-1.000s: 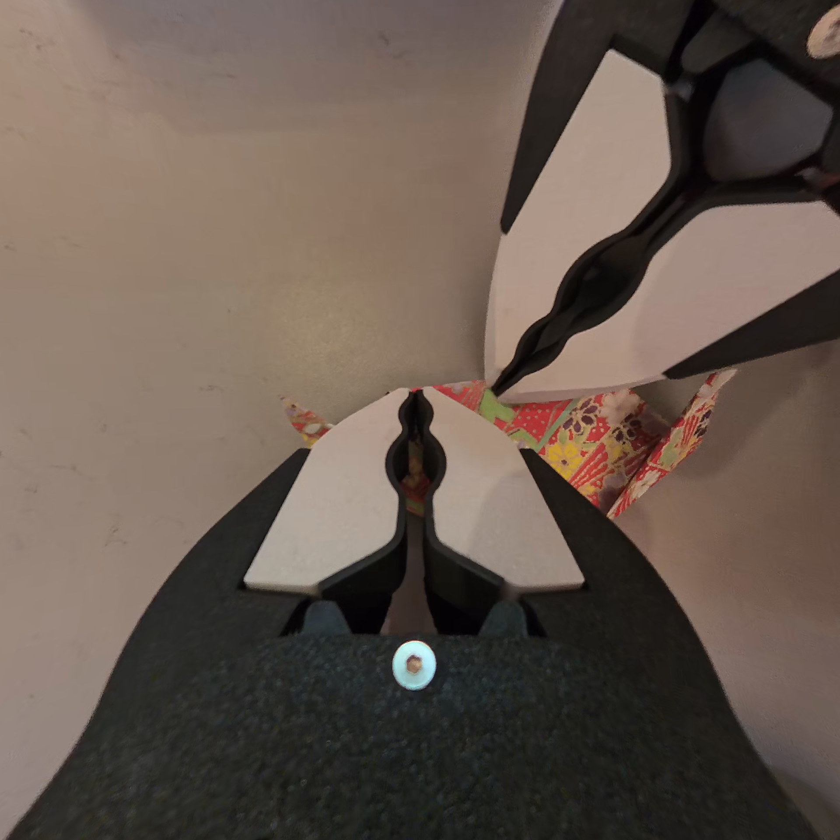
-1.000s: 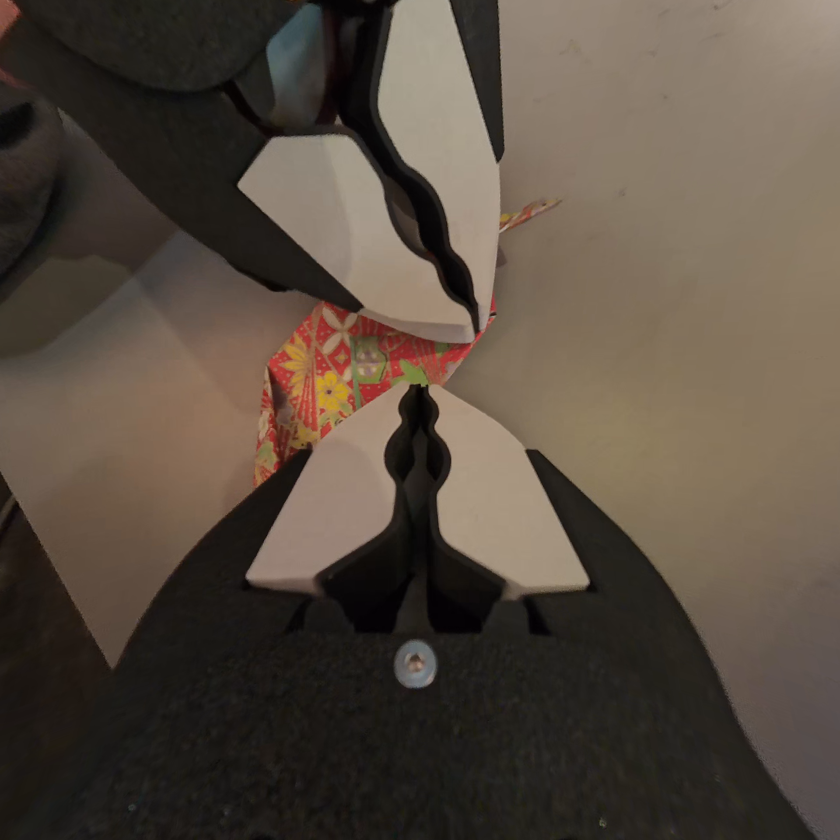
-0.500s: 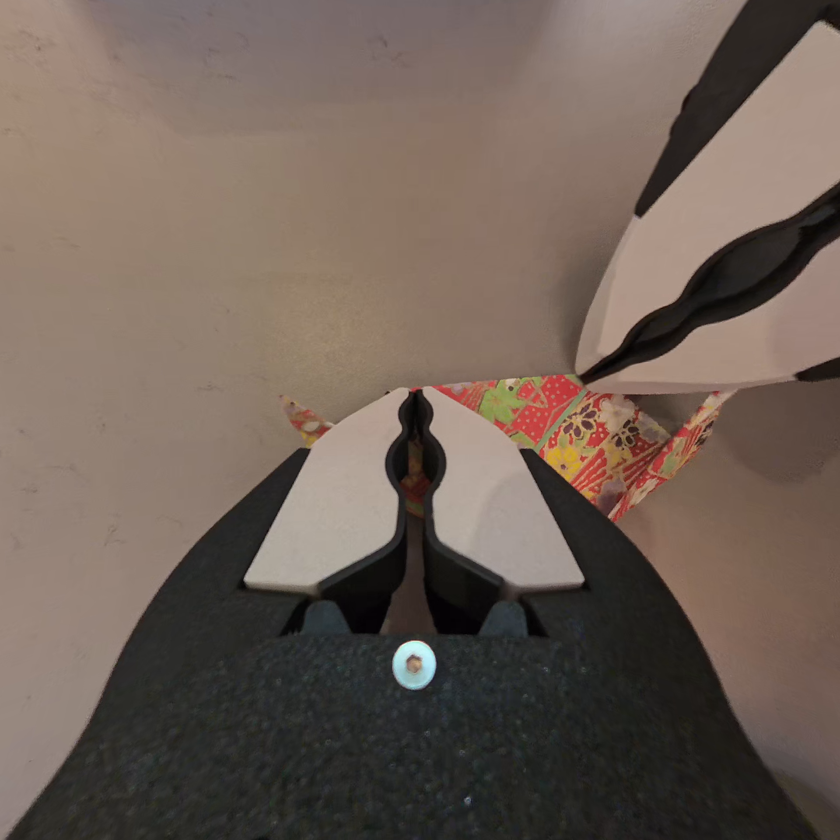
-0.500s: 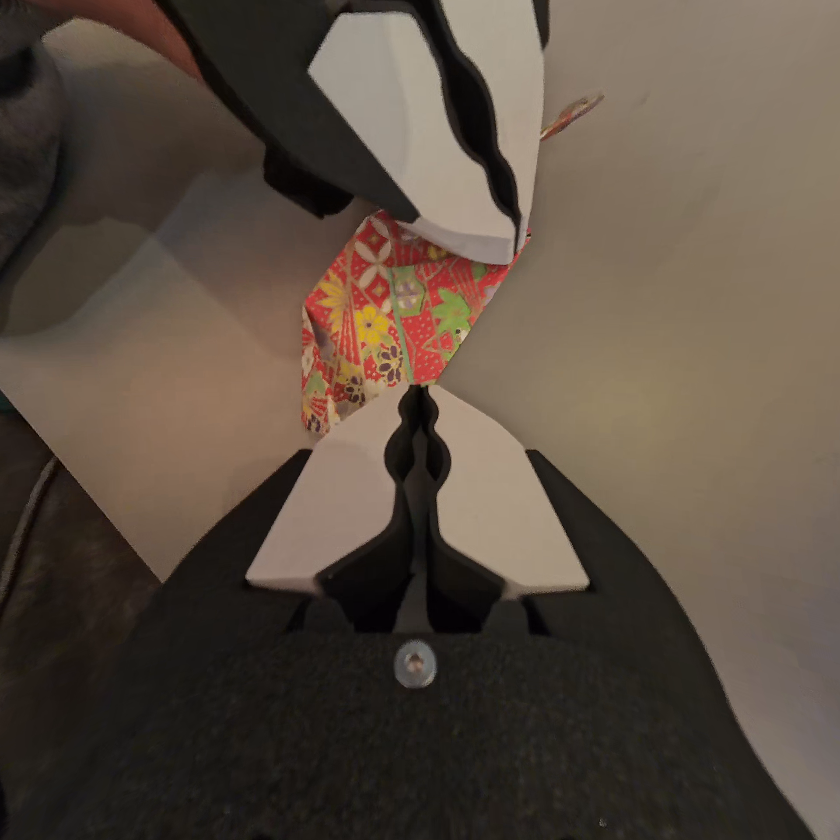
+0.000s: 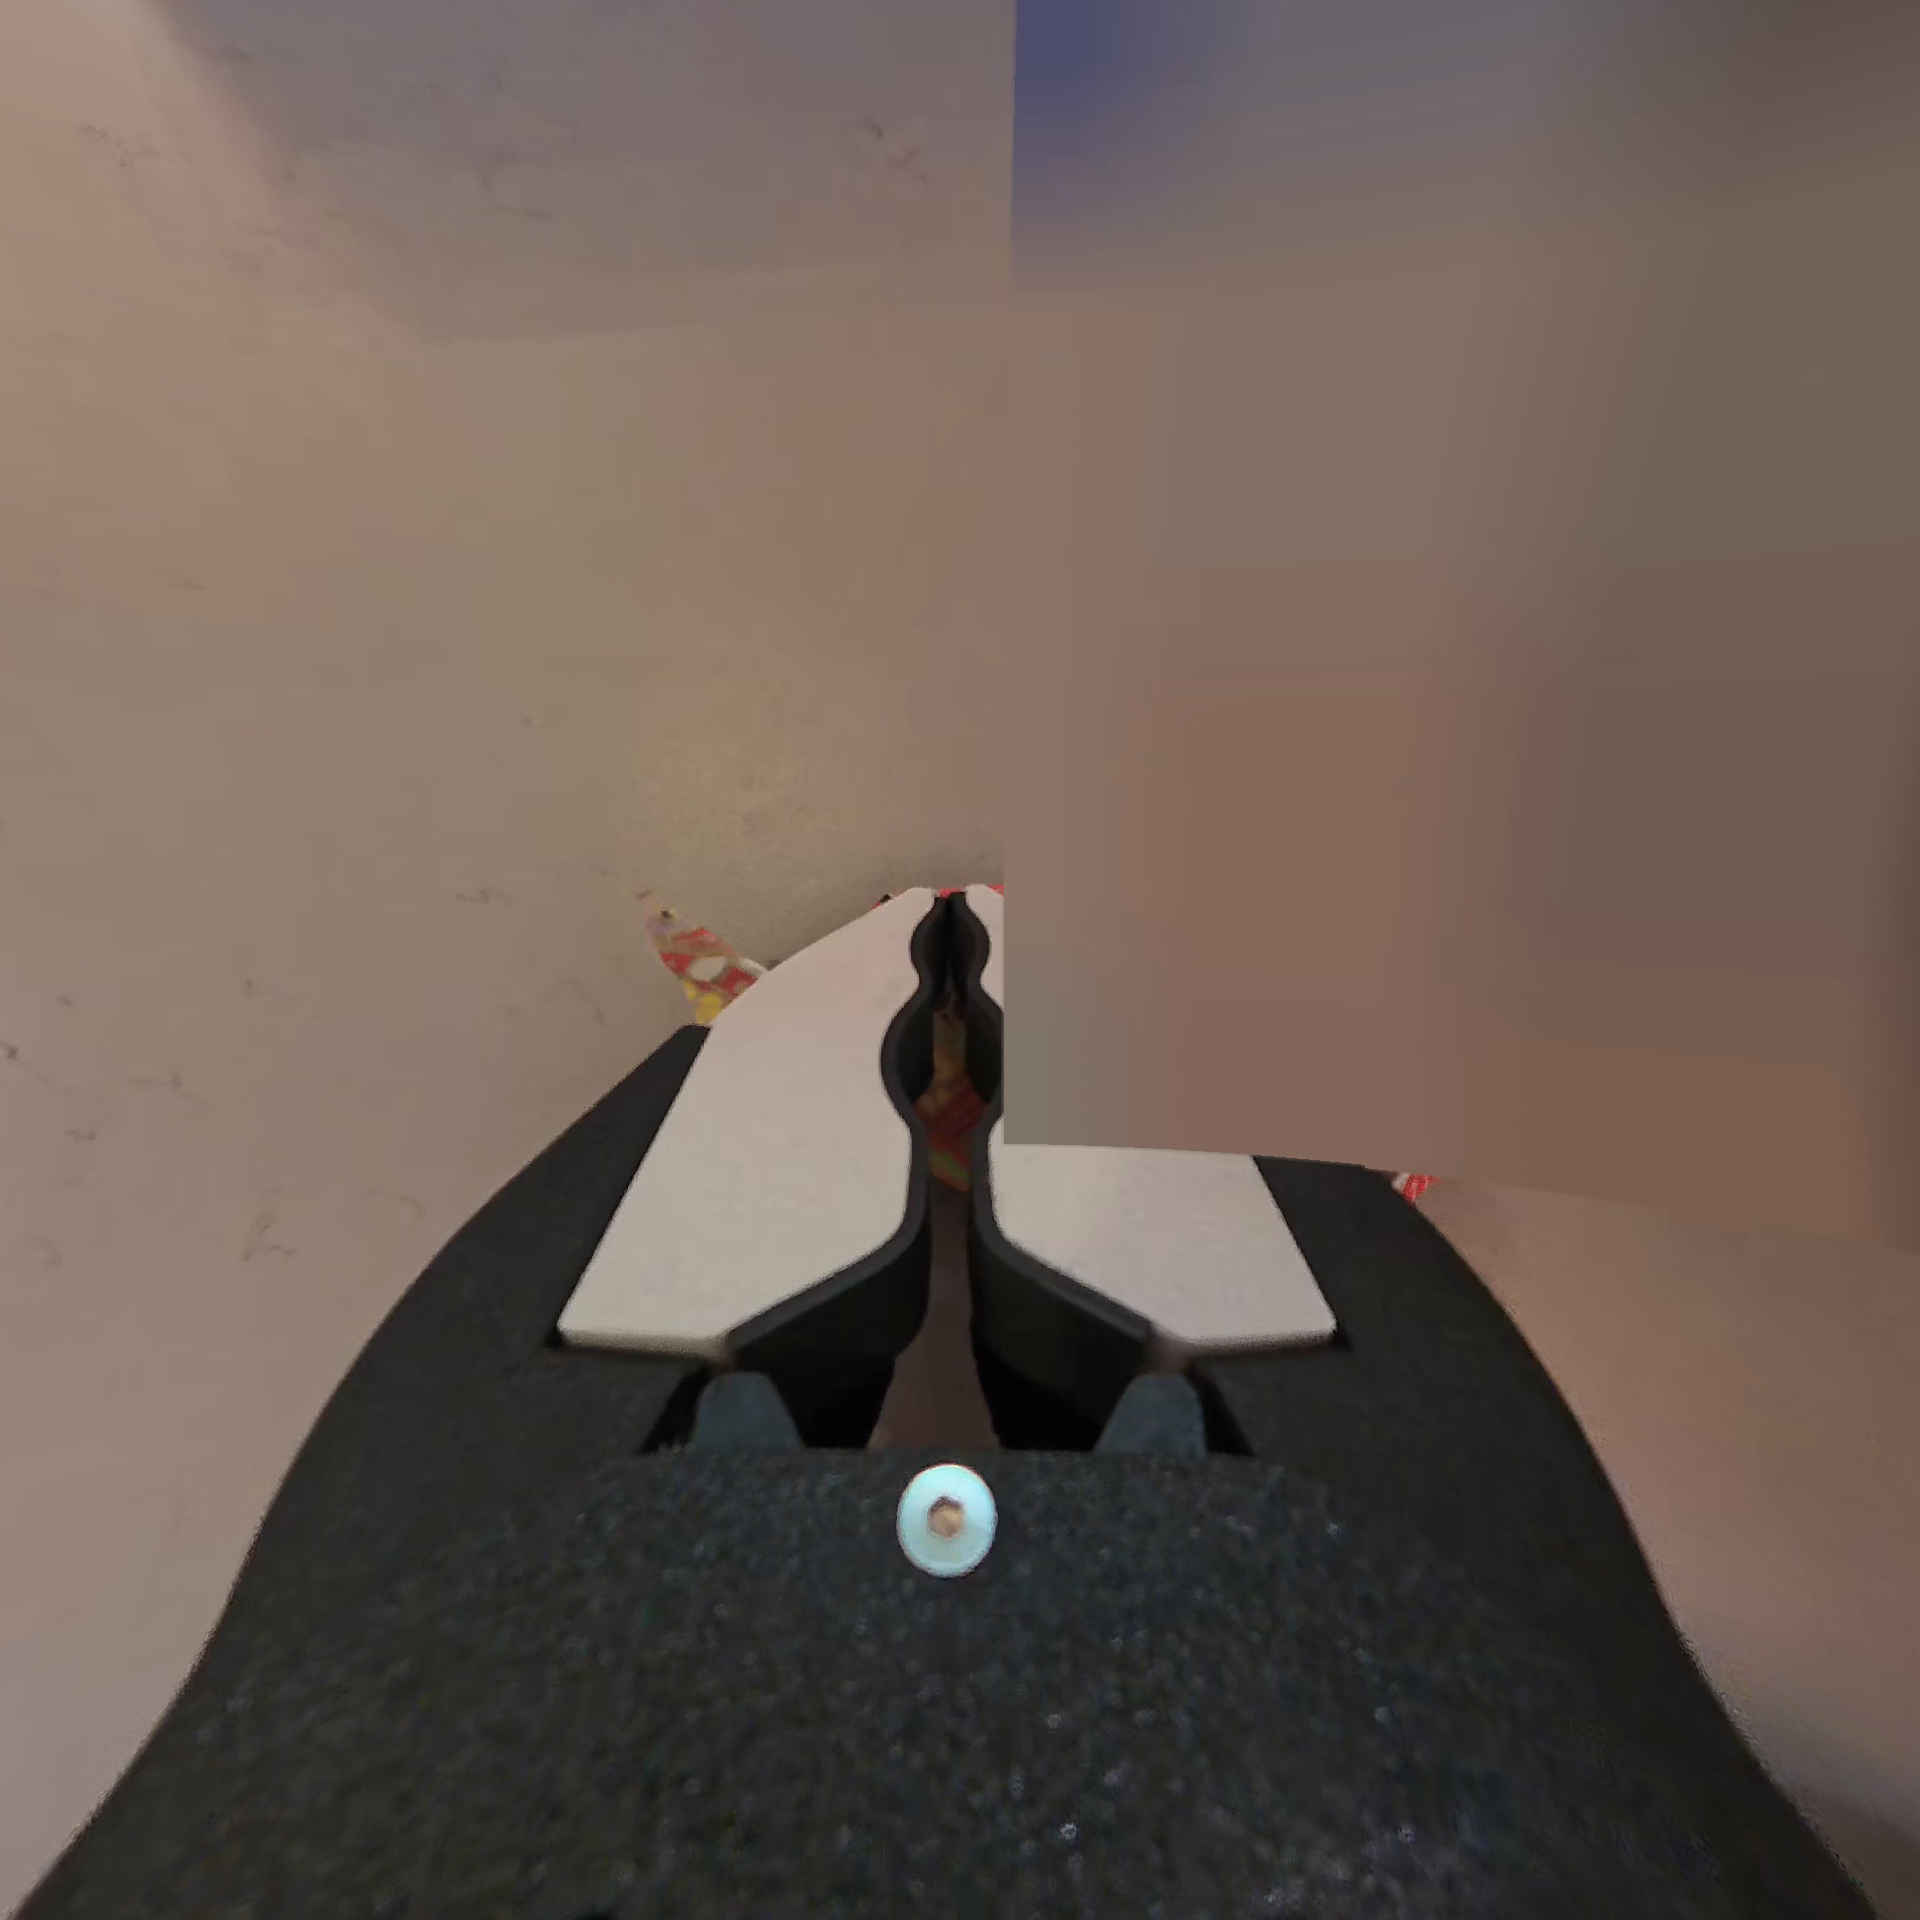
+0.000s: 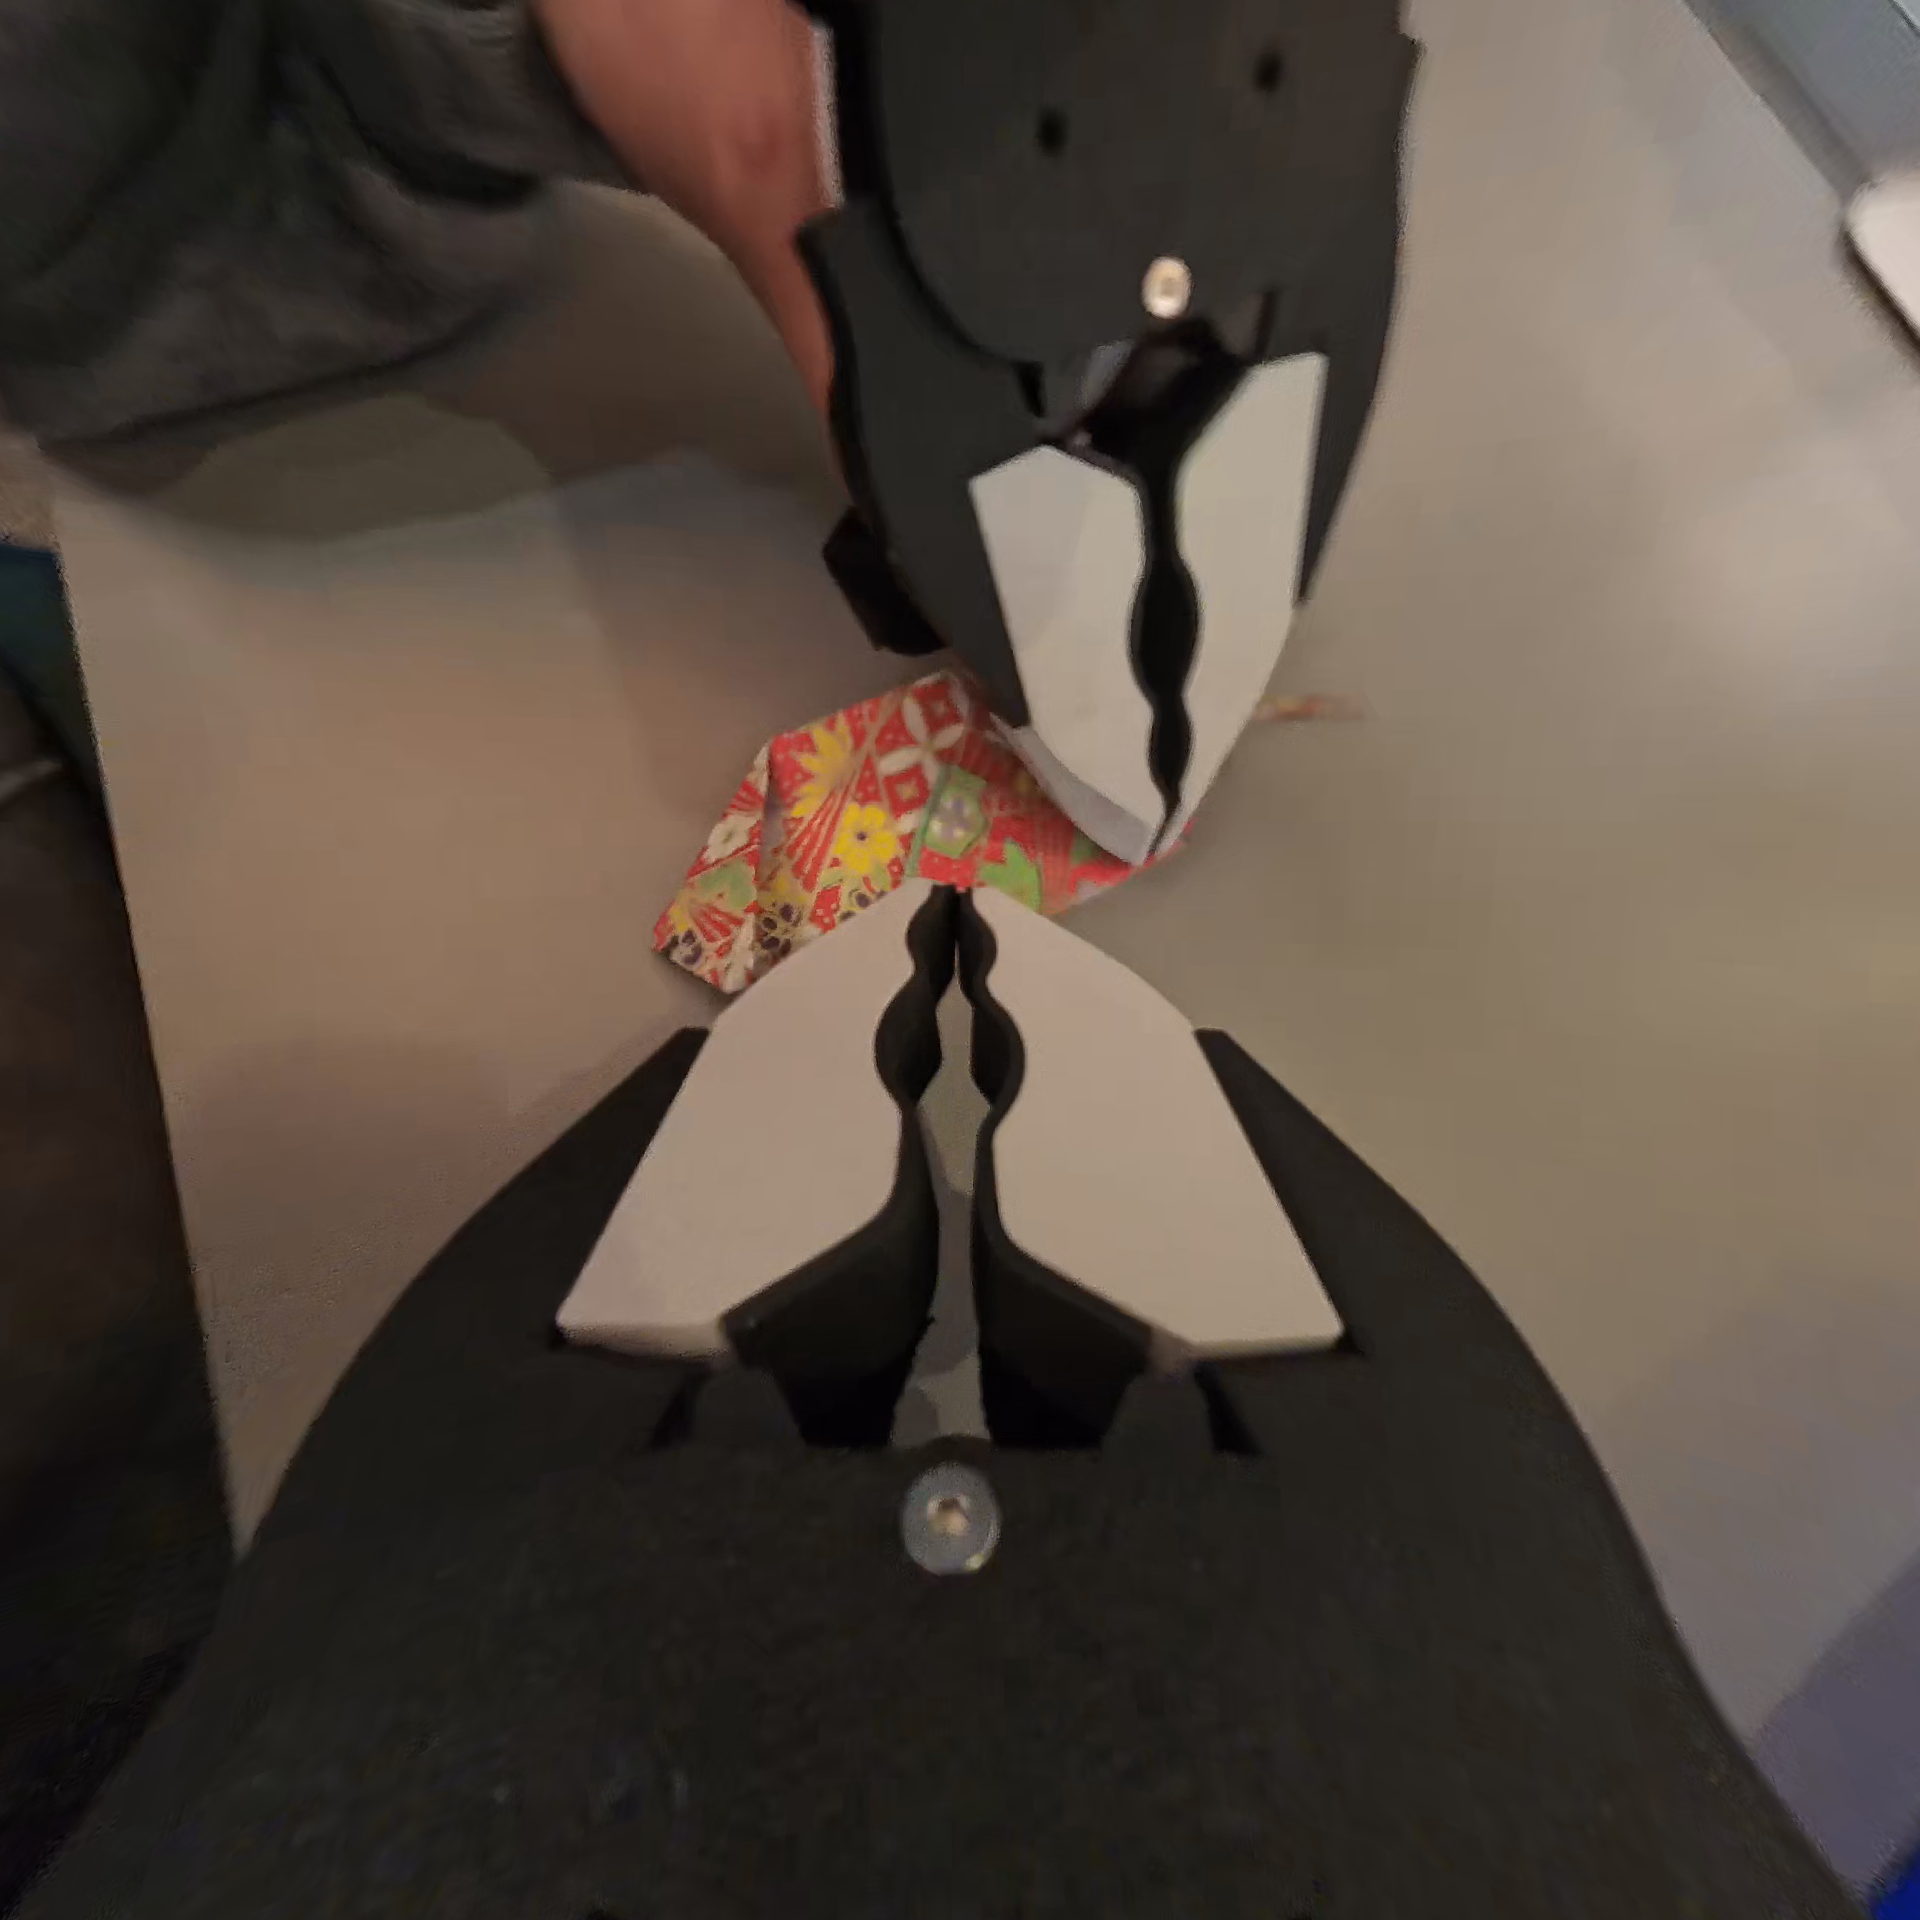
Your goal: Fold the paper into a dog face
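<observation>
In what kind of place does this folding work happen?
Probably an indoor desk or worktable, though little of the room shows. A plain pale tabletop holds only the patterned paper, and a person's grey sleeve rests at its edge.

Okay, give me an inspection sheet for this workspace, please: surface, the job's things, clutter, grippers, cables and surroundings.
Surface: pale table, bare apart from the job's paper.
Job's things: red floral paper, partly folded, lying on the table.
Clutter: nothing seen.
Grippers: left gripper shut, tips on the paper's far edge; right gripper shut, tips at the paper's near edge, grip unclear.
Cables: nothing seen.
Surroundings: person's hand and grey sleeve behind the left gripper; a masked patch hides half of the left wrist view.
</observation>
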The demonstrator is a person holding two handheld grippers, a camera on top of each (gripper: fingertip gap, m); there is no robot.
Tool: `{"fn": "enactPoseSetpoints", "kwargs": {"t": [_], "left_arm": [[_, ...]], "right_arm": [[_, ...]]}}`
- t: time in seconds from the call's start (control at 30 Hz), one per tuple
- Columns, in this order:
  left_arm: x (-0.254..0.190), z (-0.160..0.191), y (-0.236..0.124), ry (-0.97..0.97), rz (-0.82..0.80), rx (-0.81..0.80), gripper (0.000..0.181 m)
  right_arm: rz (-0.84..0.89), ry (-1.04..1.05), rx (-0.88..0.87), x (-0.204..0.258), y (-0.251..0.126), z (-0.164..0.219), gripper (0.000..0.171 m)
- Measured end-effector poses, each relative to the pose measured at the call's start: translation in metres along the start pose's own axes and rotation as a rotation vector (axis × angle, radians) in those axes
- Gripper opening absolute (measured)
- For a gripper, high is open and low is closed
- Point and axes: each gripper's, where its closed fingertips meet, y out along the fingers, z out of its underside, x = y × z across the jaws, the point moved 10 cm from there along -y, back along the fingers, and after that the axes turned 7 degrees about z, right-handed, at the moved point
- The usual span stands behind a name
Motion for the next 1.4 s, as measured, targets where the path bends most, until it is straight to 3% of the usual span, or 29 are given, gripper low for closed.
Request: {"fn": "enactPoseSetpoints", "kwargs": {"t": [0.13, 0.33, 0.47, 0.57, 0.77, 0.97, 1.17, 1.4], "left_arm": [[0.000, 0.000, 0.000, -0.004, -0.004, 0.002, 0.000], [-0.007, 0.002, -0.019, -0.066, -0.089, -0.056, 0.000], [-0.028, -0.003, -0.035, -0.096, -0.020, -0.153, 0.000], [-0.037, -0.003, -0.022, -0.081, -0.008, -0.074, 0.000], [-0.037, 0.007, -0.007, -0.099, 0.011, 0.018, 0.000], [-0.036, 0.012, -0.008, -0.108, 0.041, -0.010, 0.000], [-0.035, 0.012, -0.008, -0.106, 0.047, -0.011, 0.000], [-0.038, 0.011, -0.008, -0.092, 0.023, -0.003, 0.000]], "right_arm": [[-0.182, -0.028, 0.145, -0.012, 0.022, 0.007, 0.000], [-0.192, 0.027, 0.143, -0.015, 0.028, 0.009, 0.000], [-0.128, 0.061, 0.180, -0.009, 0.027, 0.006, 0.000], [-0.074, 0.186, 0.216, -0.003, 0.029, 0.002, 0.000], [-0.185, 0.268, 0.184, -0.004, 0.032, 0.002, 0.000], [-0.201, 0.175, 0.044, -0.040, 0.030, 0.000, 0.000], [-0.214, 0.029, 0.096, -0.038, 0.058, -0.005, 0.000], [-0.103, 0.025, 0.111, -0.048, 0.063, -0.006, 0.000]]}}
